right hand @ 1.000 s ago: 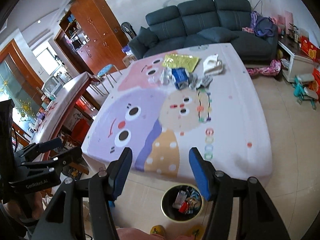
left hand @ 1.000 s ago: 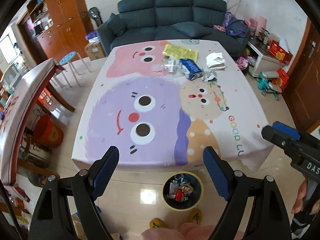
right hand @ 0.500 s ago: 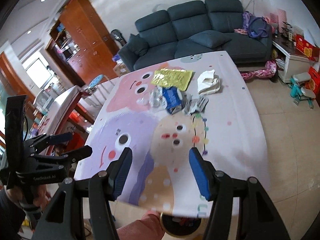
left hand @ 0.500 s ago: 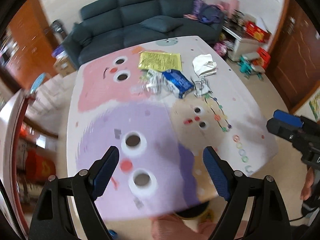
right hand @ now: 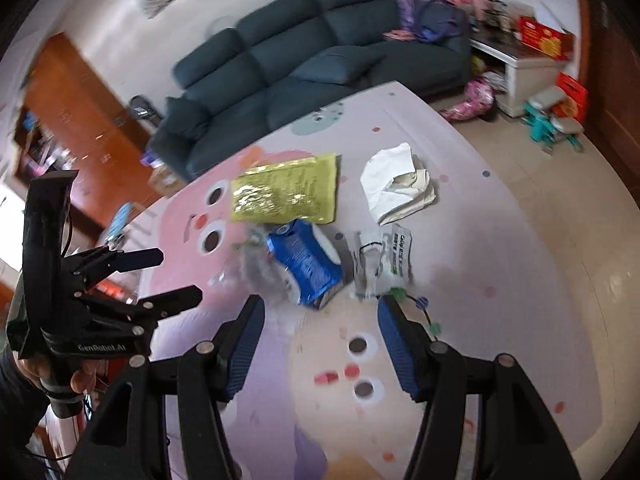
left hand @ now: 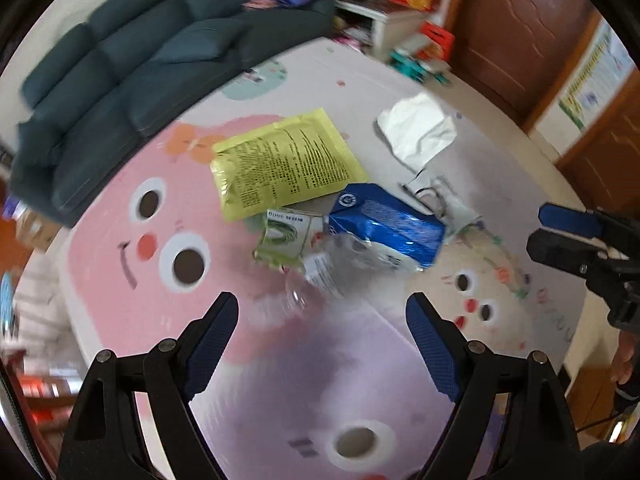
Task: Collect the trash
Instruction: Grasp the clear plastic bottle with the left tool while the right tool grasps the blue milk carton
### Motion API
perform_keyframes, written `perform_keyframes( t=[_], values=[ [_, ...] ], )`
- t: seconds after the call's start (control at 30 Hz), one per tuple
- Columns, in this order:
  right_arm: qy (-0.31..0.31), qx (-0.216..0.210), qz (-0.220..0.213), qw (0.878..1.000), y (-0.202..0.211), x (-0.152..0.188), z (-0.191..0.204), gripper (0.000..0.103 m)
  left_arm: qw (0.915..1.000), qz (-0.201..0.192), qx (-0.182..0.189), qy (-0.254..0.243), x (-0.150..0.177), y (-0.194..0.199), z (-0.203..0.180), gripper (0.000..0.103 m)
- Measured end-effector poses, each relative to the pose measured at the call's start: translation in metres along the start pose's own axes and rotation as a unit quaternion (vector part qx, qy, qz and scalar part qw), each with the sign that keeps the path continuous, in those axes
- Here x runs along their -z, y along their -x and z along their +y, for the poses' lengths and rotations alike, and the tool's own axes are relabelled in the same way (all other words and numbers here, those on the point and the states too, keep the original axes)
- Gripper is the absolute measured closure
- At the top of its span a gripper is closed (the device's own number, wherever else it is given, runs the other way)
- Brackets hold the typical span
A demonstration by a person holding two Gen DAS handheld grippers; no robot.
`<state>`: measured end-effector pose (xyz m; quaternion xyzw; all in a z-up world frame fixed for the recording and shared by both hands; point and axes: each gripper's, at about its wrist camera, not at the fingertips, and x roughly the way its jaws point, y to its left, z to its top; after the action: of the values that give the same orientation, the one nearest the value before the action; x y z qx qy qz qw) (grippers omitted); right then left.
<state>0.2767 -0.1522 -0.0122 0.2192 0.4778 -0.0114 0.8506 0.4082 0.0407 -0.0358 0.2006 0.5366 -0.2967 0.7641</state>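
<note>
Trash lies in a cluster on the cartoon tablecloth (left hand: 120,264): a yellow foil bag (left hand: 284,160) (right hand: 286,190), a blue packet (left hand: 386,228) (right hand: 306,264), a clear plastic bottle (left hand: 316,276) (right hand: 250,266), a green-and-white wrapper (left hand: 286,238), a white crumpled paper (left hand: 416,130) (right hand: 396,182) and a clear printed wrapper (left hand: 444,204) (right hand: 380,260). My left gripper (left hand: 322,340) is open and empty, just short of the bottle. My right gripper (right hand: 320,336) is open and empty, just short of the blue packet and clear wrapper.
A dark sofa (right hand: 304,64) stands beyond the table's far edge. A white low cabinet (right hand: 528,68) with red boxes and toys sits at the right. Wooden cupboards (right hand: 76,112) stand at the left, wooden doors (left hand: 520,28) at the right.
Both grippers have moved forward over the table from its near edge towards the trash cluster. The bin on the floor has dropped out of view. Both stay open.
</note>
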Motion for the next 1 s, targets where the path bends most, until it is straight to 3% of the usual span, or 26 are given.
perform_keyframes(
  t=[0.13,0.43,0.63,0.7,0.83,1.0],
  values=[
    [-0.023,0.011,0.010,1.000,-0.025,-0.008,0.006,0.044,0.9982,0.028,0.044,-0.031,-0.012,-0.036,0.014,0.032],
    [-0.044,0.033,0.023,0.998,-0.048,-0.014,0.001,0.044,0.9866,0.065,0.118,-0.093,-0.021,-0.078,0.008,0.033],
    [-0.035,0.033,0.034,0.998,-0.049,-0.012,0.003,0.044,0.9842,0.064,0.126,-0.107,-0.019,-0.088,-0.001,0.036],
    [-0.025,0.030,0.037,0.999,-0.051,-0.013,0.005,0.044,0.9839,0.062,0.128,-0.108,-0.015,-0.086,-0.003,0.042],
    [0.004,0.028,0.033,0.999,-0.055,-0.019,0.015,0.044,0.9862,0.057,0.111,-0.109,0.001,-0.079,-0.003,0.045],
    [0.056,0.028,0.037,0.997,-0.070,-0.028,0.030,0.044,0.9896,0.059,0.123,-0.045,0.031,-0.071,0.006,0.049]
  ],
)
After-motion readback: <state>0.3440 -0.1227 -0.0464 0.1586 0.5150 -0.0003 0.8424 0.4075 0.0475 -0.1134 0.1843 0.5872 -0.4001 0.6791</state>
